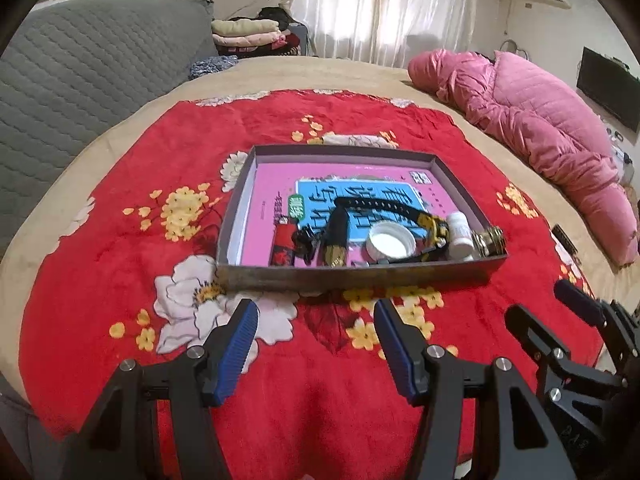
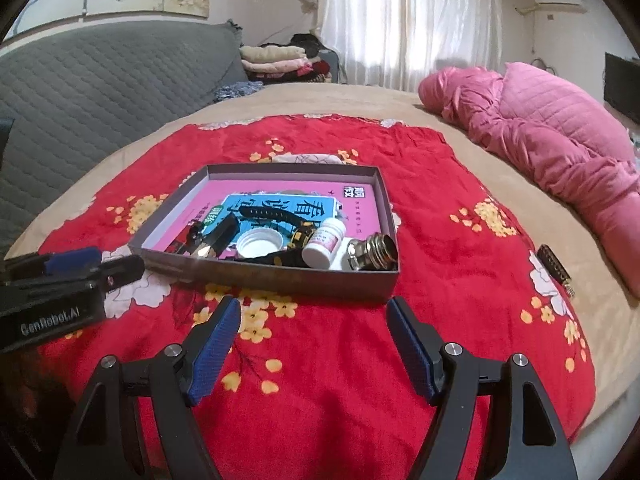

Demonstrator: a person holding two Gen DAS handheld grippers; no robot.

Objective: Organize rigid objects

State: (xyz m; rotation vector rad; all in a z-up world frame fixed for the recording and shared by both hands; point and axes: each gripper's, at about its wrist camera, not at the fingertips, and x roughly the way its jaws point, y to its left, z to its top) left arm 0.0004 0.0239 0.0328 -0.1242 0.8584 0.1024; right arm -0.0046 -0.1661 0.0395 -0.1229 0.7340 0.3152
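Most things already lie in the box [image 2: 280,276] on the bed [image 2: 400,340]: a bottle [image 2: 323,245], a cap [image 2: 258,245] and more. Both grippers, left [image 1: 316,328] and right [image 2: 314,326], hang with jaws wide and empty. One small dark thing [image 2: 554,266] lies well apart on the bed, so I think it is left.

Left gripper [image 1: 316,316] gapes empty; right gripper [image 2: 314,314] likewise, side by side.

Both wrist cameras look forward and downward along their own open fingers, from just above the red blanket [image 1: 100,272]. The left view faces the box [image 1: 360,274] head-on from near; the right view sees it slightly leftward. Both share the box, the pink quilt [image 2: 560,152] and the curtain [image 1: 380,8]
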